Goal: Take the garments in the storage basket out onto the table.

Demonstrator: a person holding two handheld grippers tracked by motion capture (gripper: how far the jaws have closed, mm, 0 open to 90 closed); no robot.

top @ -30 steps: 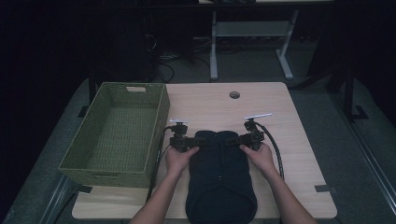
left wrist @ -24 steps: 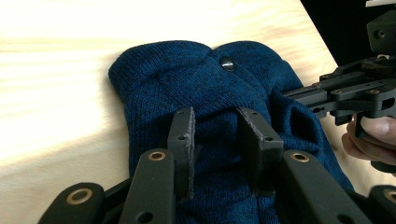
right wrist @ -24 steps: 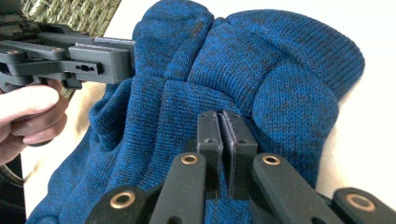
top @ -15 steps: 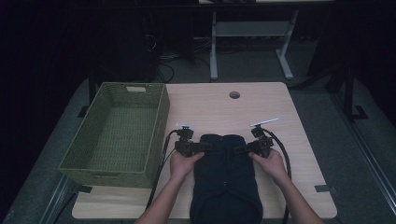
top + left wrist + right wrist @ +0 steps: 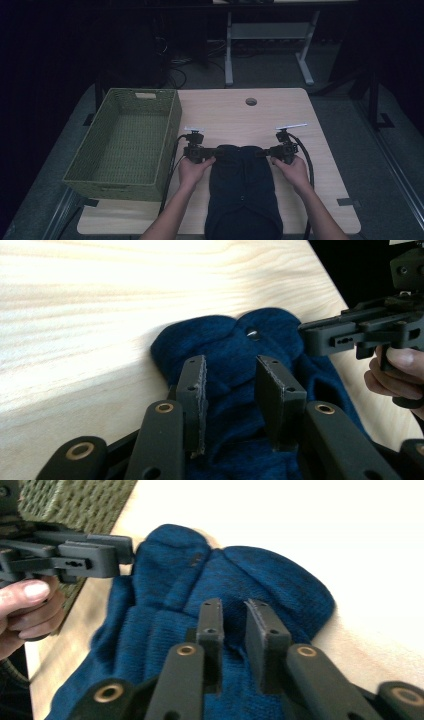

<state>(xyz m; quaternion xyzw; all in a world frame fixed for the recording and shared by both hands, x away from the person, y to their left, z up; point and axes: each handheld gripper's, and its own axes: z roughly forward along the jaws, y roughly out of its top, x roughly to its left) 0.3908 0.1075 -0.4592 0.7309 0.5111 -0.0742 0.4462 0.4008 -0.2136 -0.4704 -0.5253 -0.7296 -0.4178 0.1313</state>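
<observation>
From the high view we see a dark blue knitted garment (image 5: pixel 243 192) lying on the light wooden table (image 5: pixel 225 115), its near end hanging over the table's edge, beside an empty green woven basket (image 5: pixel 125 142). The left gripper (image 5: pixel 209 152) and right gripper (image 5: pixel 265 152) meet its far corners.

In the left gripper view we find what the high view hides: the fingers (image 5: pixel 192 390) are parted, a fold of blue knit between them.

The right gripper view shows its fingers (image 5: pixel 212 625) narrowly parted over bunched fabric; we cannot tell whether they pinch it.
</observation>
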